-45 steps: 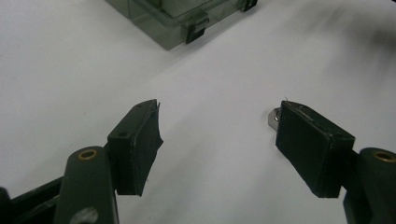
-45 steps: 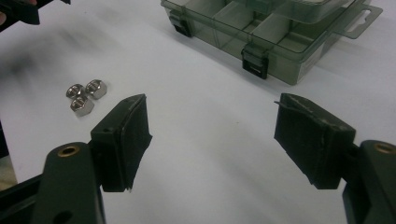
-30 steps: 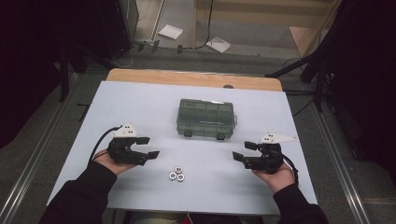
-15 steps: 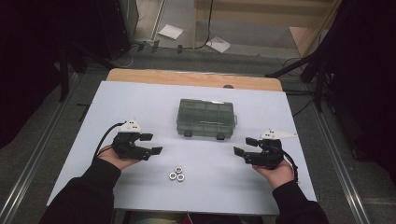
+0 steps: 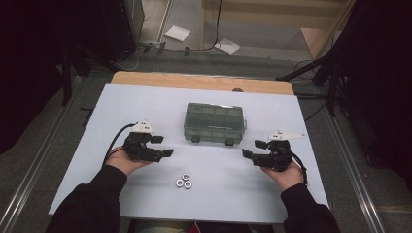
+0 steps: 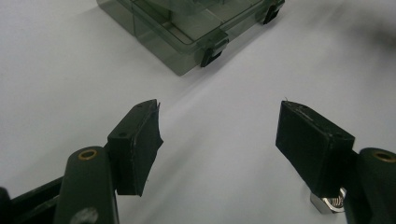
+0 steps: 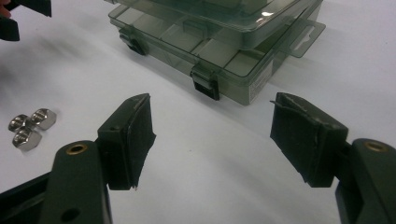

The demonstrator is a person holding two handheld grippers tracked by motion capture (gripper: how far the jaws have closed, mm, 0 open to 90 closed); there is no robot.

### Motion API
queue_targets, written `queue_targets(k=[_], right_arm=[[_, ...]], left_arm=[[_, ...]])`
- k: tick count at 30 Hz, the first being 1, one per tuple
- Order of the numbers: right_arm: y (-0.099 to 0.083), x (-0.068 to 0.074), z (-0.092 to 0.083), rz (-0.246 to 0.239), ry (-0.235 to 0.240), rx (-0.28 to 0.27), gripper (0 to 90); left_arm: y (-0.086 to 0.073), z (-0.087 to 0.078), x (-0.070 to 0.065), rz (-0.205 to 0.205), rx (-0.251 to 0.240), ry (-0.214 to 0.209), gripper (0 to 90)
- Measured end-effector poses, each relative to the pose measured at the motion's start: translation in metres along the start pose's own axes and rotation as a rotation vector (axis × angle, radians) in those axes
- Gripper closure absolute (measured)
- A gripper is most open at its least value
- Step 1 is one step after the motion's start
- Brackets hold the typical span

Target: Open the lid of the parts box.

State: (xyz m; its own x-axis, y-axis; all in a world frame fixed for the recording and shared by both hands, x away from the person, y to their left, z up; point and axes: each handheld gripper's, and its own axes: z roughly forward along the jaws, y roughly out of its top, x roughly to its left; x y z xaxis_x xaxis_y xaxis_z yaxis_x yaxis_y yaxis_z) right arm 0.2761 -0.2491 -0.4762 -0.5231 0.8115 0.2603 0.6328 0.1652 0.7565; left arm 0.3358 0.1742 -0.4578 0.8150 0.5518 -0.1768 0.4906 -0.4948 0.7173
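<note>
While both hands hold level above the white table (image 5: 145,104), I read the scene from the largest item down. That table carries a wooden strip (image 5: 201,81) along its far edge and bears everything in play.

At the table's middle sits the smoked-transparent compartment box (image 5: 214,122) — lid down, two black latches on its near wall, a hang tab at its right end. In the left gripper view the box (image 6: 187,28) lies ahead of the jaws and well apart from them; in the right gripper view the box (image 7: 219,42) lies ahead likewise, its dividers showing through the lid.

I hold the left gripper (image 5: 162,146) to the near left of the box, jaws pointing toward the table's centre. Its jaws stand wide apart with bare table between them, gripping nothing. The left gripper (image 6: 219,135) shows the same gap from its own camera.

I hold the right gripper (image 5: 254,148) to the near right of the box, jaws pointing inward — also spread wide, with nothing between the pads. The right gripper (image 7: 212,133) confirms this.

Three steel hex nuts (image 5: 183,181) lie touching in a cluster on the table's near part, between the two grippers and nearer the left one. One nut (image 6: 329,203) shows just behind the left gripper's right-hand jaw; the nuts (image 7: 29,125) lie off to the left of the right gripper's jaws.
</note>
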Motion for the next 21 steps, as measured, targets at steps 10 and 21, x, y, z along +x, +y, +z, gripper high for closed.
queue_targets(k=[10, 21], right_arm=[[0.004, -0.004, 0.010, 0.002, -0.014, 0.022, 32.3], [0.008, -0.009, 0.018, 0.000, -0.025, 0.026, 34.3]], left_arm=[[0.006, 0.008, 0.002, 0.004, 0.006, 0.007, 29.8], [0.015, 0.020, 0.009, -0.006, -0.012, 0.000, 29.9]])
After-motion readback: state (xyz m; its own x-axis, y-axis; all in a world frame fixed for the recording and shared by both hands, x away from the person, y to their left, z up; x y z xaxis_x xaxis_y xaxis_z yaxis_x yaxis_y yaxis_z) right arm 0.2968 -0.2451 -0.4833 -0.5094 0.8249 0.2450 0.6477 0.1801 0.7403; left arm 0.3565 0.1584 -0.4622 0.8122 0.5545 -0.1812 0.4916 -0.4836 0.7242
